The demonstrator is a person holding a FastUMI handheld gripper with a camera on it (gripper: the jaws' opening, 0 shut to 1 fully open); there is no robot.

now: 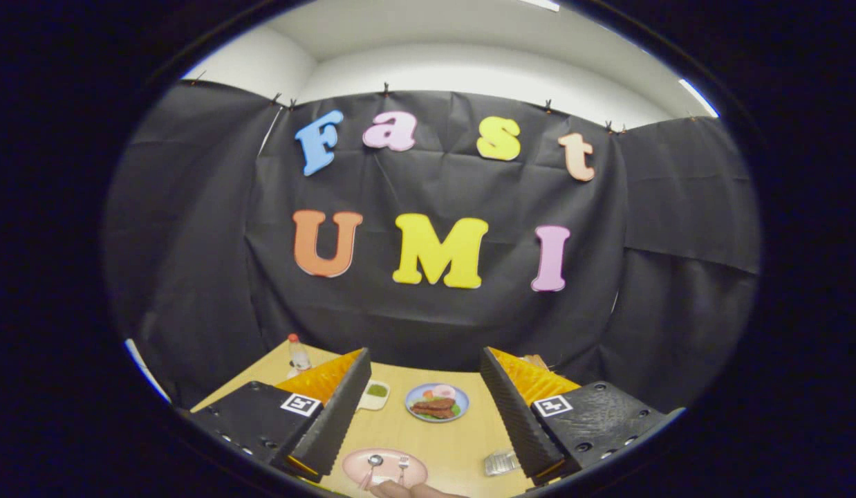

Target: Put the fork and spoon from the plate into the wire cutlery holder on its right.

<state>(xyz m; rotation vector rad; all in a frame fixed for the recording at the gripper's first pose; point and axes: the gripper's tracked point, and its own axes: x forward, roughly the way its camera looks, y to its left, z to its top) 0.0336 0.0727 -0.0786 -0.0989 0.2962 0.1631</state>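
Note:
A pink plate [354, 465] lies on the wooden table, low between my two fingers. On it rest a spoon [373, 463] on the left and a fork [402, 467] on the right, handles toward me. The wire cutlery holder [500, 462] stands to the plate's right, partly hidden behind my right finger [514, 415]. My gripper [422, 404] is open and held high above the table, nothing between its fingers.
Beyond the fingers sits a blue plate of food [437, 402], with a small dish of green sauce [376, 392] to its left. A small bottle with a red cap [298, 353] stands at the far left. A hand [411, 490] rests near the pink plate's front edge.

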